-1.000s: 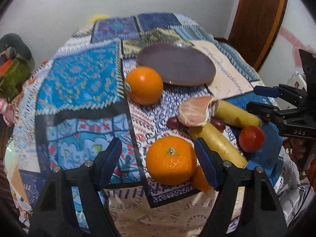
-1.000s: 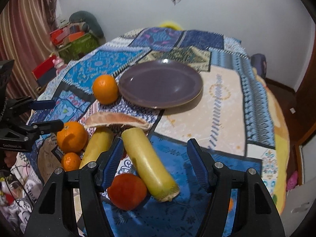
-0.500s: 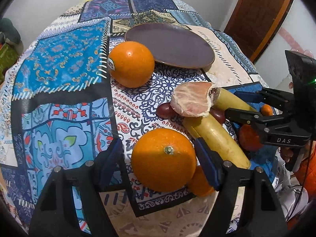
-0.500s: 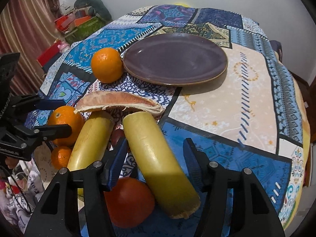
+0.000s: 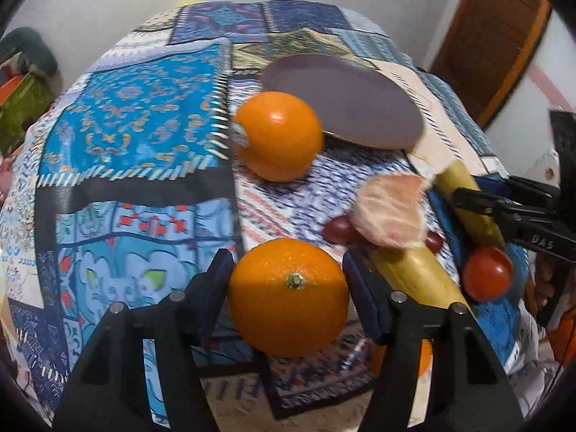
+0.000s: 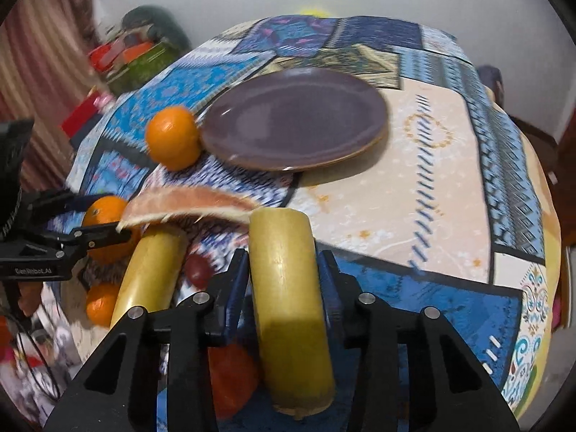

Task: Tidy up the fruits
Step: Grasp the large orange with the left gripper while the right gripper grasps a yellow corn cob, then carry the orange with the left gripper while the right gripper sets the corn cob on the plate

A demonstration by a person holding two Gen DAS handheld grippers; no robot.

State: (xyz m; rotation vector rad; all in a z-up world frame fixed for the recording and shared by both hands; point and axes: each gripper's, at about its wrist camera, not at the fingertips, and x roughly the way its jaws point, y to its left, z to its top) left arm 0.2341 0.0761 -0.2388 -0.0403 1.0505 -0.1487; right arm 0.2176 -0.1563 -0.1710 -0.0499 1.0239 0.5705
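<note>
My left gripper (image 5: 288, 284) has its jaws closing on the near orange (image 5: 288, 309), and both blue pads touch its sides. A second orange (image 5: 277, 136) sits farther off, beside the purple plate (image 5: 342, 100). My right gripper (image 6: 282, 273) has its jaws closing too, with the pads against the right yellow banana (image 6: 288, 288). The other banana (image 6: 151, 270) lies to its left, its far end under a pink citrus wedge (image 6: 190, 203). A red tomato (image 6: 230, 378) is partly hidden under the right gripper's left finger. The purple plate (image 6: 295, 118) has nothing on it.
Dark grapes (image 5: 336, 228) lie by the wedge, and a small orange (image 6: 100, 302) sits near the table's front edge. A patchwork cloth (image 5: 136, 136) covers the round table. Clutter (image 6: 136, 57) stands past the table's left side, and a wooden door (image 5: 496, 36) is at the right.
Both grippers have come down closer to the fruit. The left jaws narrowed onto the near orange, and the right jaws narrowed onto the right banana.
</note>
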